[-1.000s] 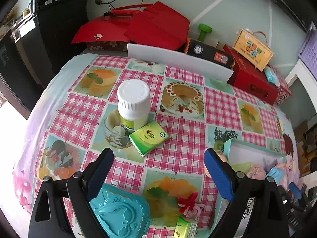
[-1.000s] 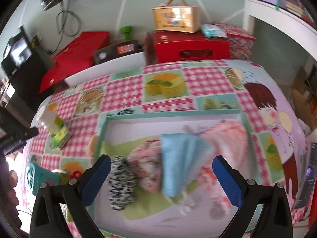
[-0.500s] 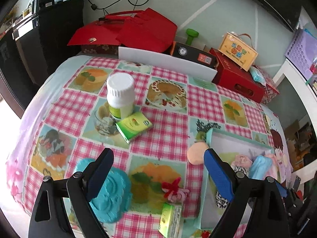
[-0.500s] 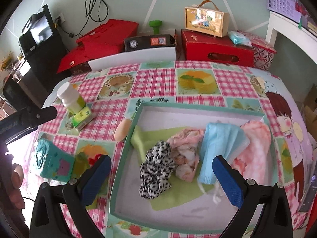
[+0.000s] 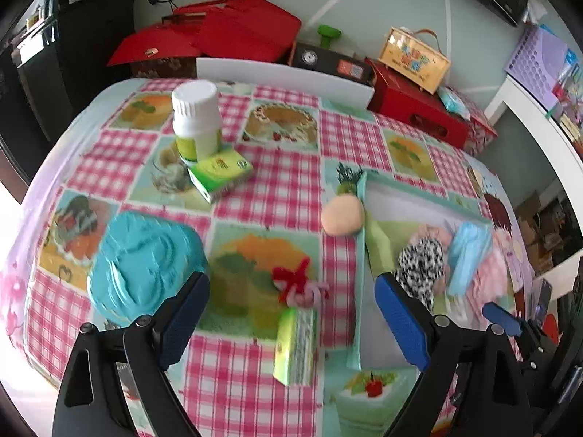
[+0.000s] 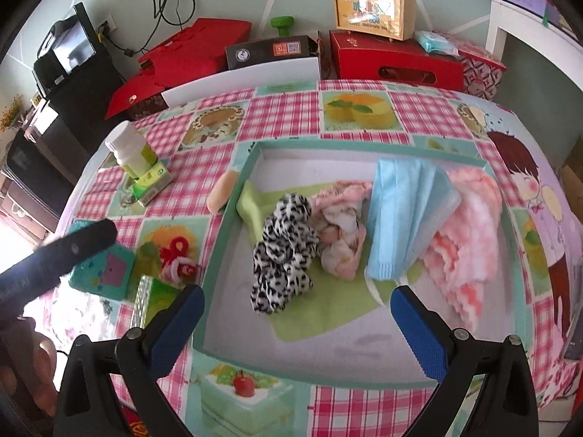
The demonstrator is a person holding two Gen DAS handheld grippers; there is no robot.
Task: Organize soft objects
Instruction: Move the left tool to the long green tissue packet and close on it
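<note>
Both wide open, holding nothing; red bow (image 5: 297, 286) just ahead of left hand-held gripper (image 5: 291, 322), outside tray (image 6: 233, 218); right hand-held gripper (image 6: 297, 322) farther, over tray.

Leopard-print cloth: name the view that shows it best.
Right wrist view. The leopard-print cloth lies whole and sharp in the tray, midway ahead of the open right gripper. The left wrist view shows it small, blurred, partly behind a gripper finger.
</note>
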